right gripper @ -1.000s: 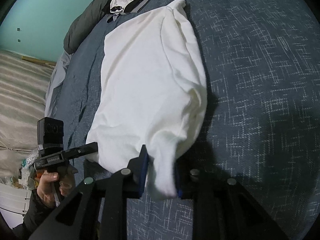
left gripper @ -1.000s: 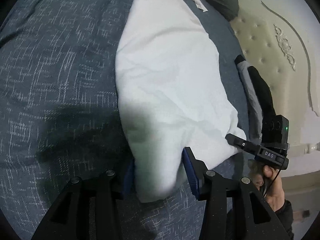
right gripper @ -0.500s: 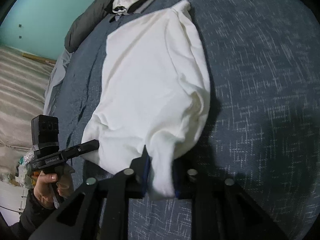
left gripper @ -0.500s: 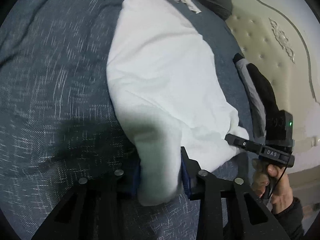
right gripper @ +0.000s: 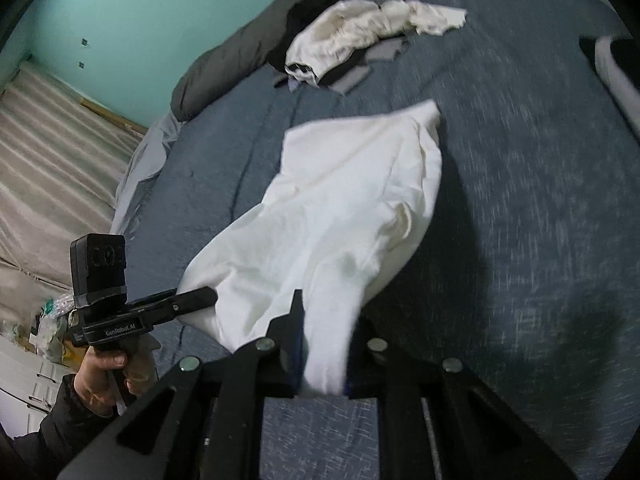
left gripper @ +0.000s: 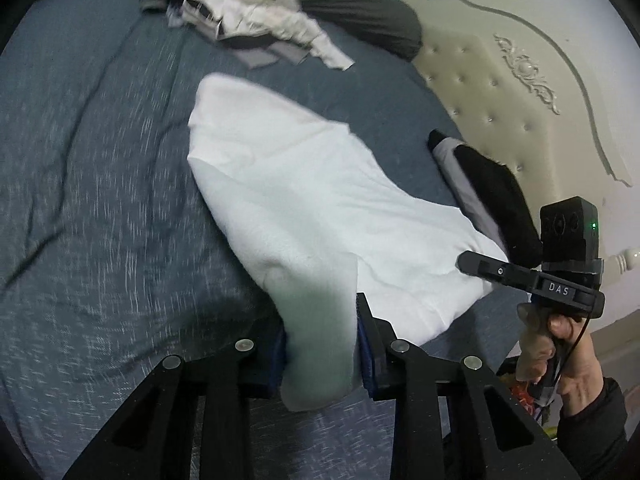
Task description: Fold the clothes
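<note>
A white garment (left gripper: 304,184) lies lengthwise on the blue bedspread (left gripper: 100,160), its near end lifted off the bed. My left gripper (left gripper: 320,320) is shut on one near corner, with a bunch of cloth hanging between its blue pads. My right gripper (right gripper: 324,320) pinches the other near corner of the white garment (right gripper: 344,200), and its jaws are closing on the fabric between them. Each view shows the other gripper at the side, held by a hand: the right gripper (left gripper: 480,266) and the left gripper (right gripper: 200,296).
A heap of white, grey and black clothes (left gripper: 256,20) sits at the far end of the bed, against a dark grey rolled duvet (left gripper: 360,12). A folded black and grey garment (left gripper: 488,196) lies near the cream tufted headboard (left gripper: 520,100). Striped flooring (right gripper: 52,160) runs along the bed's left side.
Both grippers have risen, pulling the garment's near edge up off the bed. Their jaws have narrowed on the cloth. More of the far end of the bed now shows.
</note>
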Motion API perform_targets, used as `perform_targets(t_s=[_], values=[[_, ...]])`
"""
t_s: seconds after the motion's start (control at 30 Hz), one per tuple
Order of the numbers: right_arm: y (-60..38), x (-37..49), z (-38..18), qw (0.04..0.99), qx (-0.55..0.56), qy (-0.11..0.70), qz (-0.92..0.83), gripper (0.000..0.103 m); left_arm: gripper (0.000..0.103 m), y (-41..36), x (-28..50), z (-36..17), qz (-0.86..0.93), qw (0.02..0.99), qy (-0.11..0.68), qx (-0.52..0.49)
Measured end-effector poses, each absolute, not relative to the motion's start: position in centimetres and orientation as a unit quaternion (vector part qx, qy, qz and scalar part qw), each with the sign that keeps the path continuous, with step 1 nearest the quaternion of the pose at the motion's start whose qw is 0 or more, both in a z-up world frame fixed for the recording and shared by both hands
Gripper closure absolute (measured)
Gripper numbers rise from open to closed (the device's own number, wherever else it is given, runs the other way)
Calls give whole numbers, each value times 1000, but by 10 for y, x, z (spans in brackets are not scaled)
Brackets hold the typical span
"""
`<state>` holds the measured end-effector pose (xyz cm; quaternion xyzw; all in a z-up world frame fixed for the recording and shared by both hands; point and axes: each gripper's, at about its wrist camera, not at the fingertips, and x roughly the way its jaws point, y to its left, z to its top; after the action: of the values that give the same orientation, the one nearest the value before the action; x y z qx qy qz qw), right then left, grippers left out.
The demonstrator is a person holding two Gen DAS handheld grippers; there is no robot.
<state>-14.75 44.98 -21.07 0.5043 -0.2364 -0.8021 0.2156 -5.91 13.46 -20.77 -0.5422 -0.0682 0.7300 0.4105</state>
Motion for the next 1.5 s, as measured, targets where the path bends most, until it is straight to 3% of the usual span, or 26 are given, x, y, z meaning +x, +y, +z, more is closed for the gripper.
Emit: perform_targets(t_s=[0.77, 1.5], values=[[514, -144, -58, 223, 422, -217, -851, 91, 72, 200, -57, -58, 755, 460, -48, -465], [663, -182, 57, 172, 341, -223, -897, 91, 72, 384, -62, 65, 754, 516, -16, -407]])
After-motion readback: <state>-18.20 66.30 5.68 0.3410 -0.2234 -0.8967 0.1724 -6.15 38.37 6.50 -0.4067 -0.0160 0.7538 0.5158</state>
